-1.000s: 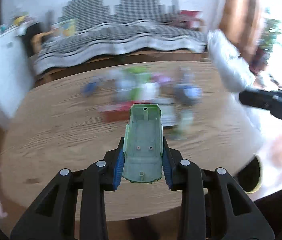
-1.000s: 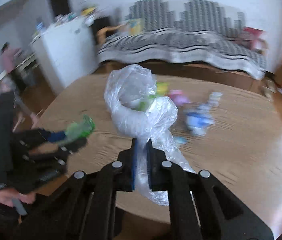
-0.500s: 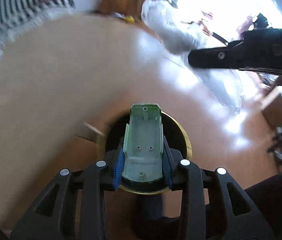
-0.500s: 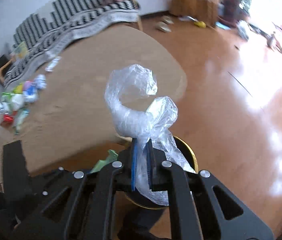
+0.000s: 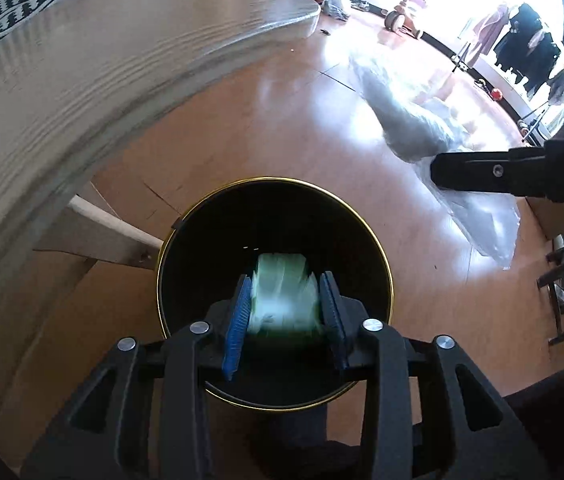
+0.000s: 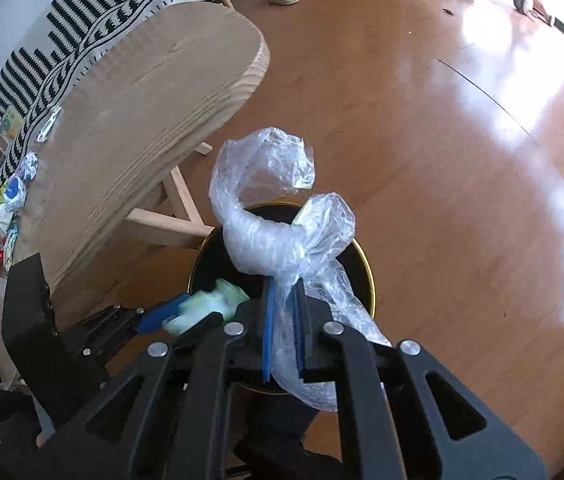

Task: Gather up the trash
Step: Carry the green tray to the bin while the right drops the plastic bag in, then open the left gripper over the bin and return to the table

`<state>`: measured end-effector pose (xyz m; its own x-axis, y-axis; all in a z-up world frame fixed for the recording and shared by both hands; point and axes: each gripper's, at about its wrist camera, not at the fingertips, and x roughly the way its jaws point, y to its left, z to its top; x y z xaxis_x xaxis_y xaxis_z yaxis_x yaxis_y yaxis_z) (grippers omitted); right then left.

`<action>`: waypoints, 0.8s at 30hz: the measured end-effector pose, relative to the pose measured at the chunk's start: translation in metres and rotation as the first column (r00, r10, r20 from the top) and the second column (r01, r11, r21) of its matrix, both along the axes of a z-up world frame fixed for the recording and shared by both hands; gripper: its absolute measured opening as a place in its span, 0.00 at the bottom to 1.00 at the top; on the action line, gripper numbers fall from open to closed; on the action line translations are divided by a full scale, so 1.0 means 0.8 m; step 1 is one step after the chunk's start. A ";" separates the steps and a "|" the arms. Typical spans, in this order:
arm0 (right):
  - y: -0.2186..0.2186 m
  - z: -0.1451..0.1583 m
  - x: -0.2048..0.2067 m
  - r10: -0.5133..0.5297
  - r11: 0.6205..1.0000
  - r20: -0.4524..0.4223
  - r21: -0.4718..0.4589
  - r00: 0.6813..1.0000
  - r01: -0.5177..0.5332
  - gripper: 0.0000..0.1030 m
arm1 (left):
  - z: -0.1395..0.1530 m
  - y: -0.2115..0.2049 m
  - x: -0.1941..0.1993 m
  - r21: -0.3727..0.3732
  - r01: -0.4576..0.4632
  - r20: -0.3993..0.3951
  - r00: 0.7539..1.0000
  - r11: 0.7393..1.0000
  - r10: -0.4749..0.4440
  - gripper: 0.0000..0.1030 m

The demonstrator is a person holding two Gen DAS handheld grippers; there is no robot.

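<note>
A black bin with a gold rim (image 5: 274, 179) stands on the wooden floor beside the table. Directly over its mouth, my left gripper (image 5: 284, 304) points steeply down, and its jaws are opening. A pale green plastic piece (image 5: 282, 292) lies blurred between the blue pads, slipping loose toward the bin. My right gripper (image 6: 284, 292) is shut on a crumpled clear plastic bag (image 6: 266, 208), held above the bin rim (image 6: 366, 268). The right wrist view also shows the green piece (image 6: 206, 304) in the left gripper (image 6: 186, 312).
The round wooden table (image 6: 154, 92) overhangs the bin on the left, and its leg (image 6: 162, 224) stands close to the rim. Several wrappers and packets (image 6: 6, 200) lie at the table's far end. Shiny wooden floor (image 6: 462, 160) spreads to the right.
Both grippers swung from the table down to the bin and tipped downward. The left jaws widened and the green piece went from sharp to blurred. The right stays clamped on the bag.
</note>
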<state>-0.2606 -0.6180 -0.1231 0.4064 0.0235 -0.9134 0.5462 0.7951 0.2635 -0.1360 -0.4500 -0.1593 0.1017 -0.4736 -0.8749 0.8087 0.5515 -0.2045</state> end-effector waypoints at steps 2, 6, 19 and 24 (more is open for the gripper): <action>0.001 0.000 -0.001 0.003 1.000 -0.006 0.005 1.000 -0.003 0.09 | -0.001 -0.003 -0.001 -0.005 -0.001 0.000 1.000 1.000 0.001 0.51; 0.010 0.001 0.011 0.007 1.000 -0.021 0.005 1.000 -0.007 0.09 | 0.018 0.018 -0.003 -0.020 0.010 0.007 1.000 1.000 -0.009 0.64; 0.070 0.043 0.039 0.031 0.995 0.012 -0.094 0.999 -0.030 0.73 | 0.157 0.154 0.005 -0.069 -0.059 0.152 0.986 0.996 0.069 0.92; 0.158 0.087 0.092 0.160 0.972 0.081 -0.188 0.984 -0.143 0.75 | 0.198 0.274 0.055 -0.059 -0.237 0.261 0.934 0.970 0.244 0.94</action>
<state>-0.1870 -0.4915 -0.0532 0.4959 -0.0706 -0.8655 0.3952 0.9059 0.1525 -0.0918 -0.2304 -0.0010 0.4410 -0.4282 -0.7887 0.6791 0.7338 -0.0188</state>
